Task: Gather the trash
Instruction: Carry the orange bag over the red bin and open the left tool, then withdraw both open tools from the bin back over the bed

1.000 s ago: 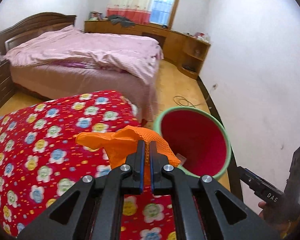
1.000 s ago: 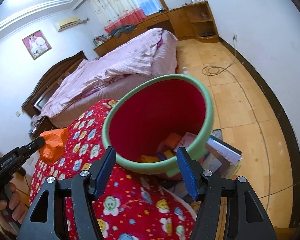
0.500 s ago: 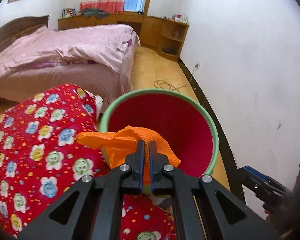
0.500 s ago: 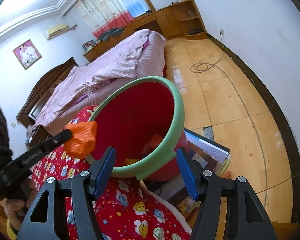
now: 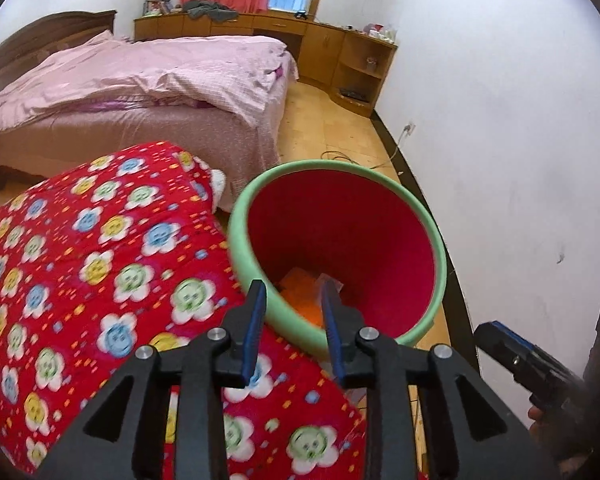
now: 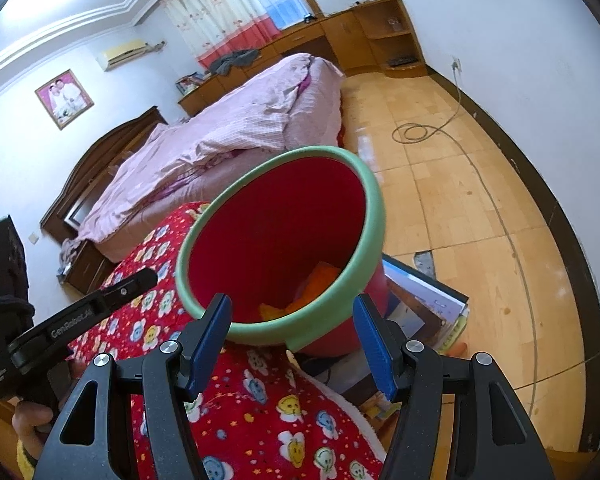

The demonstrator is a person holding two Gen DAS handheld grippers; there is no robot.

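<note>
A red bin with a green rim (image 5: 340, 172) stands beside the red flowered blanket (image 5: 92, 264); it also shows in the right wrist view (image 6: 364, 200). Orange mesh trash (image 5: 300, 300) lies at the bin's bottom, also visible in the right wrist view (image 6: 320, 280). My left gripper (image 5: 292, 304) is open and empty, just above the bin's near rim. My right gripper (image 6: 292, 320) is open and empty, its fingers either side of the bin's near rim. The left gripper also shows at the left of the right wrist view (image 6: 132, 284).
A bed with pink covers (image 5: 140, 80) lies behind. A white wall (image 5: 520, 120) runs on the right. Books or magazines (image 6: 420, 304) lie on the wooden floor by the bin. A cable (image 6: 420, 132) coils on the floor. Wooden cabinets (image 5: 340, 52) stand at the back.
My left gripper opened and let go of the orange mesh trash, which dropped into the bin. The right gripper stayed open by the rim.
</note>
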